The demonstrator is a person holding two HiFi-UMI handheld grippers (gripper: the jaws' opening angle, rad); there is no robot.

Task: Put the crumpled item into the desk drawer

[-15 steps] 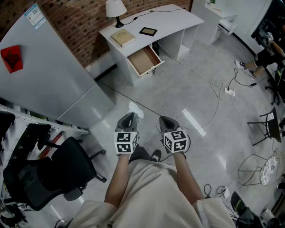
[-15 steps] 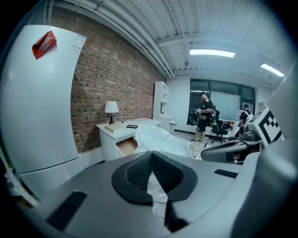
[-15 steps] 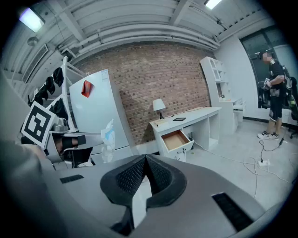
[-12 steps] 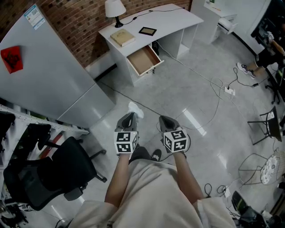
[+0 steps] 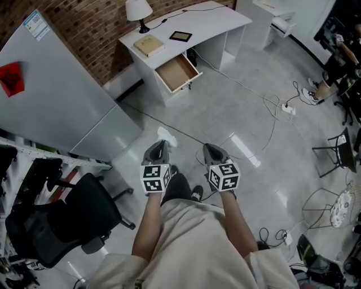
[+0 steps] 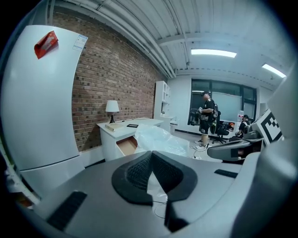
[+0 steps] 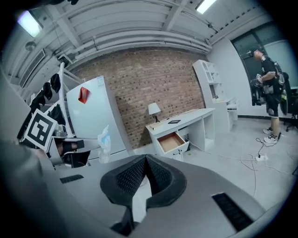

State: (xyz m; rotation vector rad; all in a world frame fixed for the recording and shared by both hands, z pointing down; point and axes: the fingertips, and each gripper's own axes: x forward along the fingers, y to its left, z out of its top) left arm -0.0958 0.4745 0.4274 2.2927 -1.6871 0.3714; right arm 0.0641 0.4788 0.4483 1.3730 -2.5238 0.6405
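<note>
My left gripper (image 5: 157, 148) is shut on the crumpled item (image 5: 166, 136), a wad of clear white plastic that sticks out past its tips. In the left gripper view the plastic (image 6: 160, 139) bulges above the closed jaws of the left gripper (image 6: 151, 153). My right gripper (image 5: 212, 151) is level with it on the right, shut and empty, and its own view shows the right gripper (image 7: 145, 158) with its jaws together. The white desk (image 5: 194, 22) stands far ahead against the brick wall, its wooden drawer (image 5: 176, 72) pulled open. From the right gripper view, the drawer (image 7: 171, 141) is also open.
A large white cabinet (image 5: 56, 84) stands on the left, with a black office chair (image 5: 67, 217) near my left side. Cables and a power strip (image 5: 287, 109) lie on the floor to the right. On the desk are a lamp (image 5: 137, 11), a book (image 5: 148, 45) and a tablet (image 5: 180, 36).
The view has shifted a little: desk and drawer sit slightly higher and further left in the head view. Both grippers hold the same pose, the left still gripping the plastic.
</note>
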